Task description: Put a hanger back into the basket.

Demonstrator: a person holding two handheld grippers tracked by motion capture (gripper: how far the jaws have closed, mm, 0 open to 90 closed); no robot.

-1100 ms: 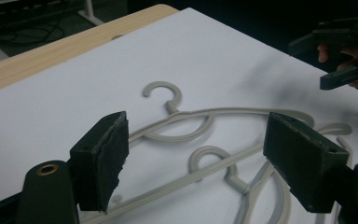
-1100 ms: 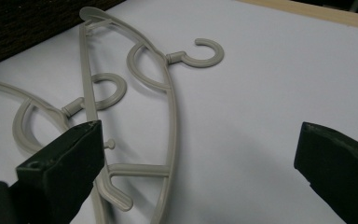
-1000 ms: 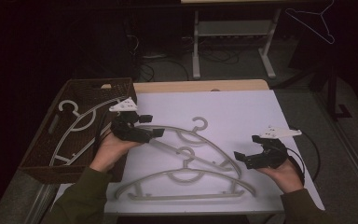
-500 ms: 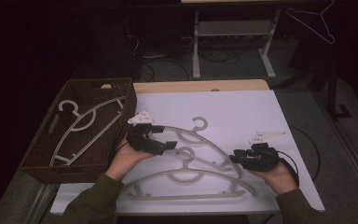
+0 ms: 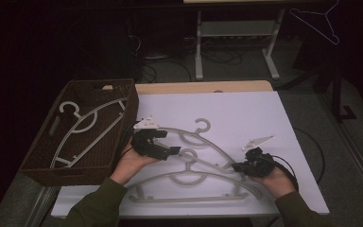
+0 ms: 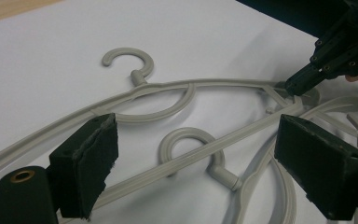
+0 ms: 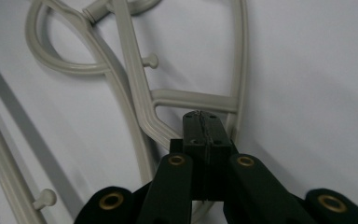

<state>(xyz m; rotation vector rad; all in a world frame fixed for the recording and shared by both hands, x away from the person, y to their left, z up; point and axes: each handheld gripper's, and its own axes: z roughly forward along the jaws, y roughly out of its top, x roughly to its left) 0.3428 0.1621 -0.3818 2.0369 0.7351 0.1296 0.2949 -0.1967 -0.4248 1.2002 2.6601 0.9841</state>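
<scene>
While I look down from the high view, the nearest thing along the bench's (image 5: 283,113) front edge is the near hanger (image 5: 189,182), lying flat, its hook tucked under the far hanger (image 5: 203,142). My right tool (image 5: 238,167) sits at the right end of the far hanger; in the right gripper view its jaws are pressed together right at the hanger's corner where the arm meets the bar, and I judge it is pinching that corner, though the closed pads hide the plastic between them. My left tool (image 5: 172,151) hangs over the left arm of the far hanger with its jaws spread wide, nothing between them; in the left gripper view the two hooks lie between the pads (image 6: 91,161). Farther off, at the bench's left edge, the brown basket (image 5: 123,85) already holds one hanger (image 5: 82,127). As I read it, one hanger is put away and two are left on the bench, overlapping, with the far one only just being taken hold of at one end.
</scene>
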